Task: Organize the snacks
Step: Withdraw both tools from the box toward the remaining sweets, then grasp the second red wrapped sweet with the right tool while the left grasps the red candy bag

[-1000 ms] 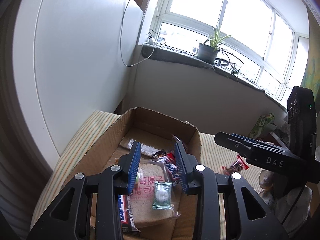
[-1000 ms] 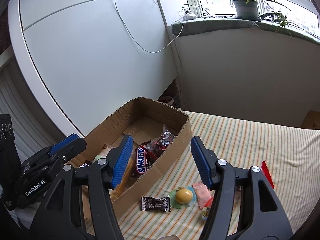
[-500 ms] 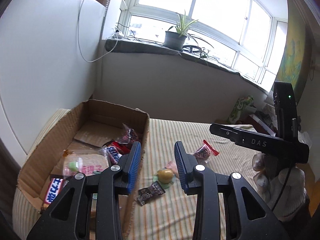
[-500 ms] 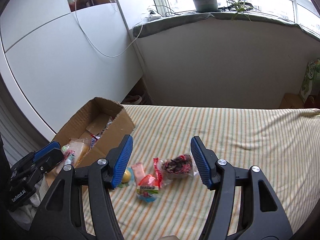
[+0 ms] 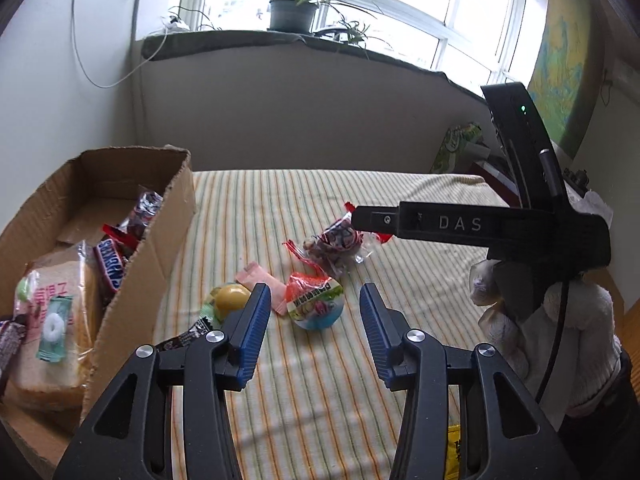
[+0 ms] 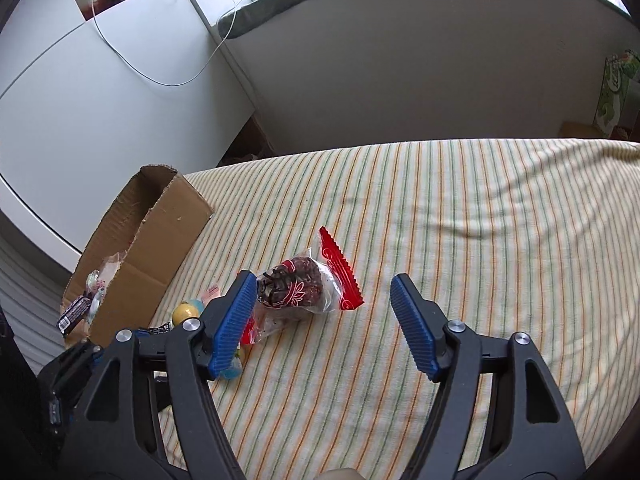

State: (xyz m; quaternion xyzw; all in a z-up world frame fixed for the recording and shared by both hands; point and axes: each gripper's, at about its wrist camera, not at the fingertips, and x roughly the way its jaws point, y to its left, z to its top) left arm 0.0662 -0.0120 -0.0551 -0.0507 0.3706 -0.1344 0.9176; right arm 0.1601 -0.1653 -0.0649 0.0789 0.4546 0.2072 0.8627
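Loose snacks lie on a striped bedsheet (image 5: 320, 400). My left gripper (image 5: 312, 312) hovers just short of a round blue-green jelly cup (image 5: 316, 304), its jaws opening with nothing between them. A yellow ball candy (image 5: 230, 296), a pink packet (image 5: 260, 280) and a dark wrapper (image 5: 184, 336) lie to its left. My right gripper (image 6: 324, 292) is over a clear red-edged bag of dark snacks (image 6: 300, 284), jaws opening, pads not touching it. The cardboard box (image 5: 152, 256) at the left holds bread, a Snickers bar and sweets.
The box (image 6: 160, 240) stands by the white wall near the bed's left edge. The right gripper's body (image 5: 480, 224) and a gloved hand reach in from the right in the left wrist view. Bare striped sheet (image 6: 500, 220) spreads to the right. A windowsill with a potted plant (image 5: 292, 12) lies beyond.
Both grippers swung right from over the box to the loose snacks on the sheet and came lower. Both pairs of jaws stand wider than before.
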